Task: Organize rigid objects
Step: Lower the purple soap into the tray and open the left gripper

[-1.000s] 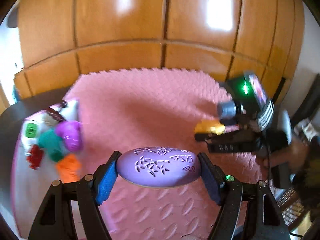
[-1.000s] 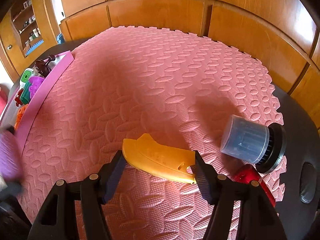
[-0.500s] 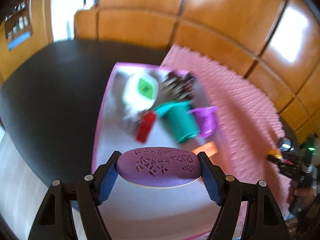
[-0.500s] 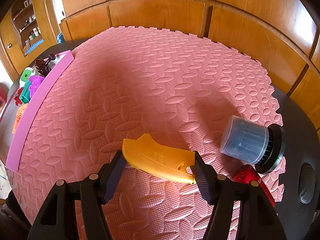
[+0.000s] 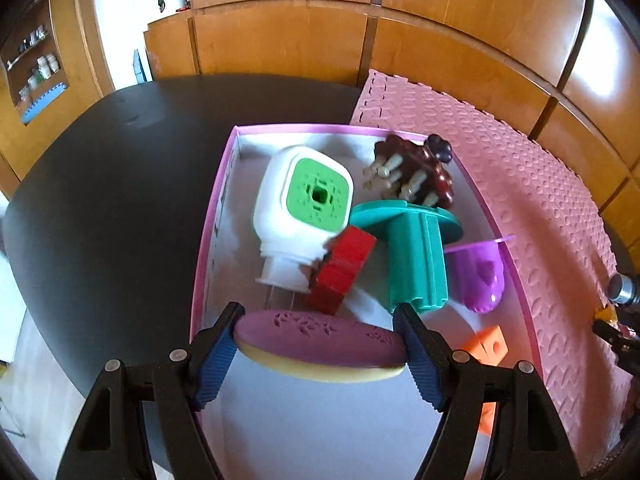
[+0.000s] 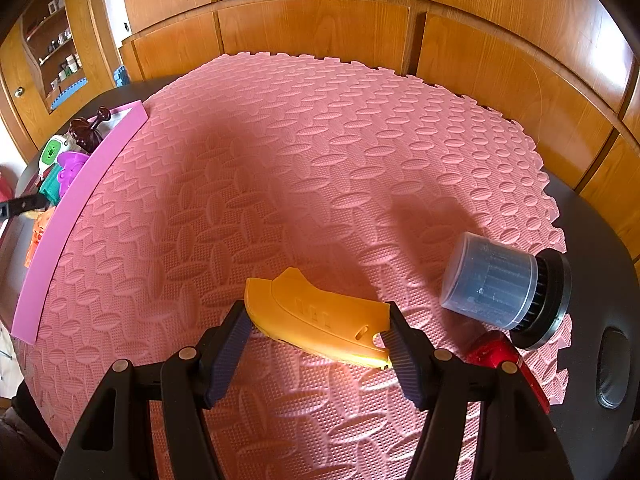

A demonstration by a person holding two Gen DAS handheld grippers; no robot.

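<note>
Box (image 5: pixel 208 236) front half lies bare; six items crowd its far end. Left gripper (image 5: pixel 320 346) clamps purple disc (image 5: pixel 316 338) above it; right gripper (image 6: pixel 316 330) clamps orange piece (image 6: pixel 320 316).

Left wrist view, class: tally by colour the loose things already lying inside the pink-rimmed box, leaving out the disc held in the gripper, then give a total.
White and green: 1, the plug-in device
Dark brown: 1, the massager
Teal: 1, the spool
Red: 1, the block
Purple: 1, the cup
Orange: 1, the cube
Total: 6
</note>
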